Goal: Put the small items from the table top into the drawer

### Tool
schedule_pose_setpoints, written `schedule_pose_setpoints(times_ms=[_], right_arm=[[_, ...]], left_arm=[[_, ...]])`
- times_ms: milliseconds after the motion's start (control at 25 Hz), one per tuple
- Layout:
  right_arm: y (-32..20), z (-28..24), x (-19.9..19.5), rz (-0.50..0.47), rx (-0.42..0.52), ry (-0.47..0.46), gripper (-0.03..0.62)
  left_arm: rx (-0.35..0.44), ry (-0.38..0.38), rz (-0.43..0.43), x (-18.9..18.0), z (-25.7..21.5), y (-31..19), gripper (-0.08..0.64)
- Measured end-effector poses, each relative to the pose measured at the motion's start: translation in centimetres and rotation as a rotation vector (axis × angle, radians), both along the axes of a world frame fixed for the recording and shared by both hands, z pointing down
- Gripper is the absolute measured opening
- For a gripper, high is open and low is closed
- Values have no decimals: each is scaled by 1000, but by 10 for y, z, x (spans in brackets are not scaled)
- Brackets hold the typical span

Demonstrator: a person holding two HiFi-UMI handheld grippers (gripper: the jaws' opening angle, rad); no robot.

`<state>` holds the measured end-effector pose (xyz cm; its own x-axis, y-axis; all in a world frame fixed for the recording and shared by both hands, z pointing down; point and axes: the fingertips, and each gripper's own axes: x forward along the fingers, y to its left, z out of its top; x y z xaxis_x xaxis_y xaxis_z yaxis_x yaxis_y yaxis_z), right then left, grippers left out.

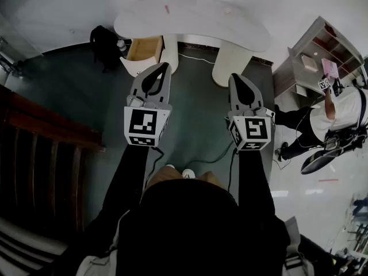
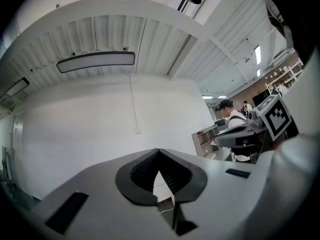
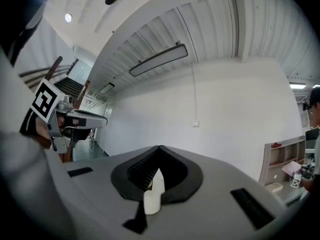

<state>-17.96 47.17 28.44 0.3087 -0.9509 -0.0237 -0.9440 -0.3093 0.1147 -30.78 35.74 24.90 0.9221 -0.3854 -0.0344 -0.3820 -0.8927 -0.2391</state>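
In the head view a white curved table (image 1: 195,17) stands ahead on two thick legs. On its top lie a small pink item (image 1: 167,8) and a small pale item (image 1: 228,10). An open wooden drawer (image 1: 144,49) juts out under the table's left end. My left gripper (image 1: 165,67) and right gripper (image 1: 236,77) are held level side by side, well short of the table. Both are shut with nothing between the jaws. The left gripper (image 2: 159,152) view shows tips touching before a white wall. The right gripper (image 3: 160,149) view shows the same, with a white table leg (image 3: 152,196) beyond.
A black bag (image 1: 104,43) sits on the floor left of the drawer. A shelf unit (image 1: 315,59) stands at the right, with another person (image 1: 345,115) beside it. Dark wooden stair rails (image 1: 40,132) run along the left. A cable (image 1: 201,160) trails over the floor.
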Motion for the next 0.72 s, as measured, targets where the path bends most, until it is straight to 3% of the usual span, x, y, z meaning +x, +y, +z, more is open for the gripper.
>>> schedule_pose_setpoints(times_ms=[720], right_arm=[[-17,19,20,0,-62,16,26]], left_arm=[[9,-45,25,25,10,-7,15]])
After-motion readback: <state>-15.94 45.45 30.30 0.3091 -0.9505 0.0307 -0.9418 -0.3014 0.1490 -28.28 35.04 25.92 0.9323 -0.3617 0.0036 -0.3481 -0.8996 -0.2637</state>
